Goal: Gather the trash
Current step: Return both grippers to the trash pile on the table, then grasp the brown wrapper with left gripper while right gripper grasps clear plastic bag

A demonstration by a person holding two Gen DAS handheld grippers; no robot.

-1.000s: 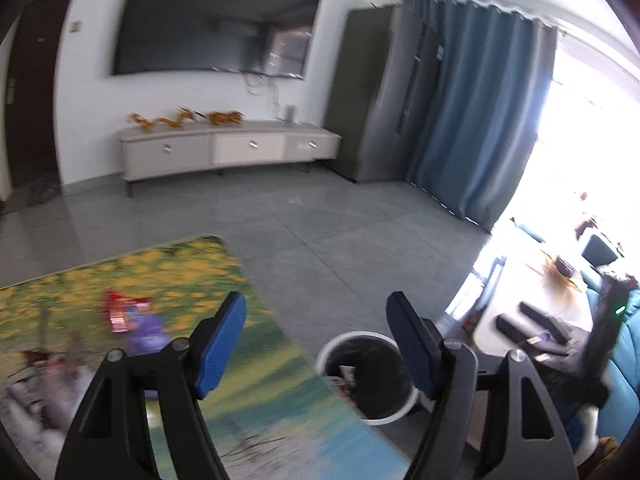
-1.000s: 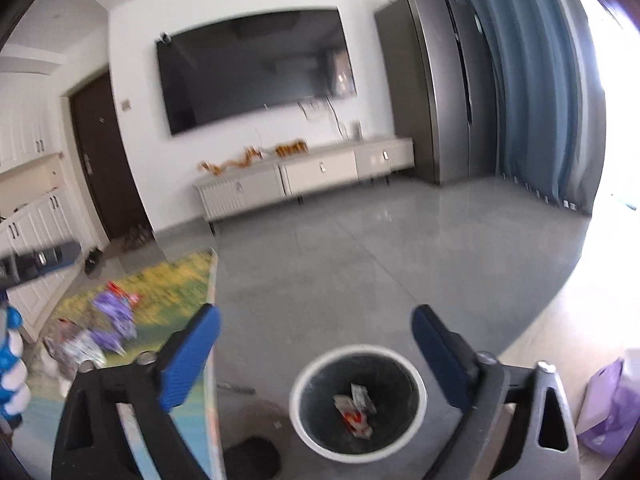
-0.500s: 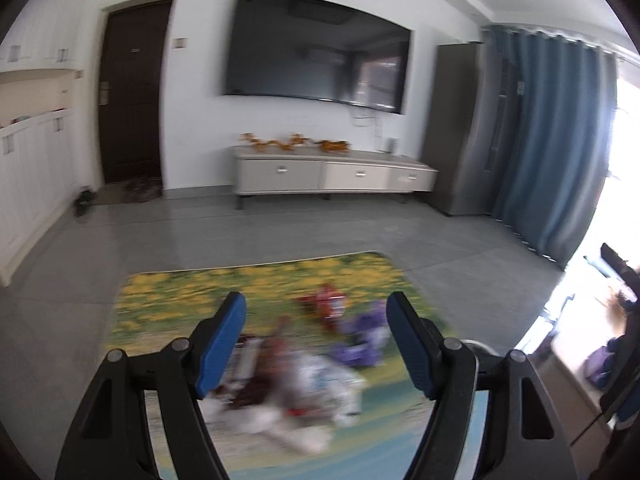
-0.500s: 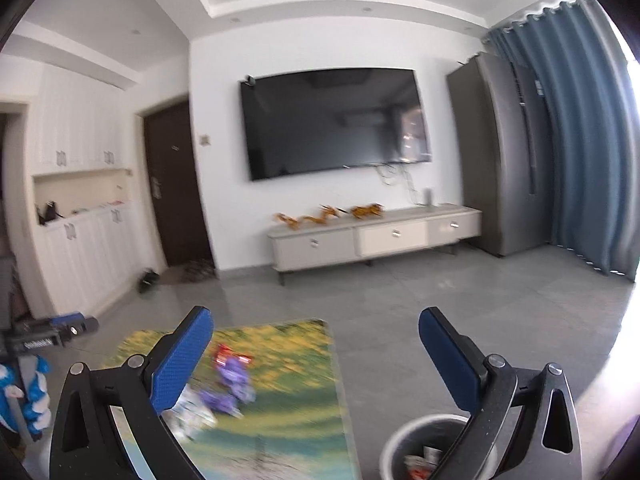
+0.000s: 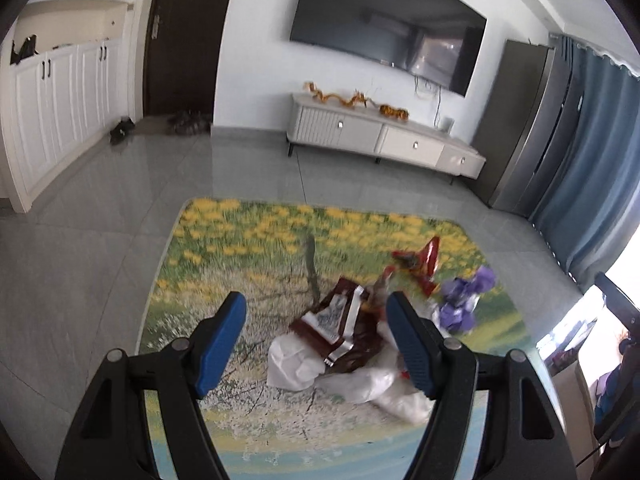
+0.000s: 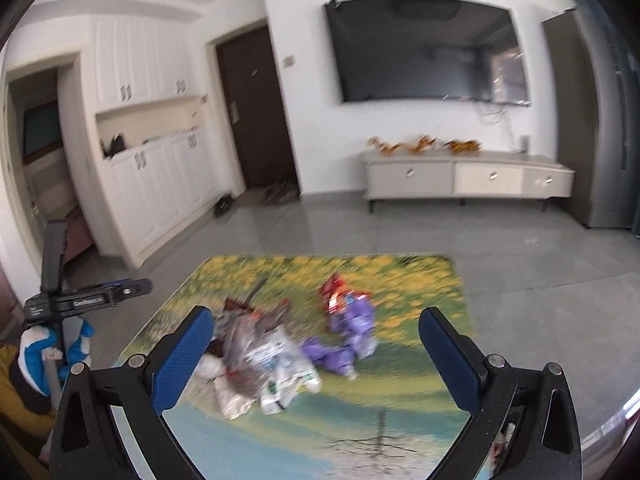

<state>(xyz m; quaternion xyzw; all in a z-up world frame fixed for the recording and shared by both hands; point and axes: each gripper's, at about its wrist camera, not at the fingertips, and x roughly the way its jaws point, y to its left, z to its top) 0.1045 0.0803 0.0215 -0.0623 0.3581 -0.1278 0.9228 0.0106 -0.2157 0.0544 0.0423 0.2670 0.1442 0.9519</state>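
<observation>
A pile of trash lies on a flower-print rug [image 5: 248, 240]: a brown wrapper [image 5: 340, 328], white plastic bags [image 5: 360, 384], a red wrapper [image 5: 420, 260] and purple wrappers [image 5: 464, 300]. My left gripper [image 5: 316, 340] is open and empty, hovering above the brown wrapper. In the right wrist view the same pile shows: white bags [image 6: 276, 364], red wrapper [image 6: 334, 292], purple wrappers [image 6: 352, 332] on the rug [image 6: 400, 280]. My right gripper [image 6: 316, 356] is open and empty above the pile.
A TV cabinet [image 5: 380, 140] stands at the far wall under a wall TV [image 5: 384, 36]. White cupboards [image 5: 60, 92] and a dark door [image 5: 180, 32] are on the left, blue curtains [image 5: 592, 168] on the right. Grey tile floor surrounds the rug.
Both grippers have swung left from the trash bin toward the rug. The bin has left both views and the trash pile now sits between the open fingers.
</observation>
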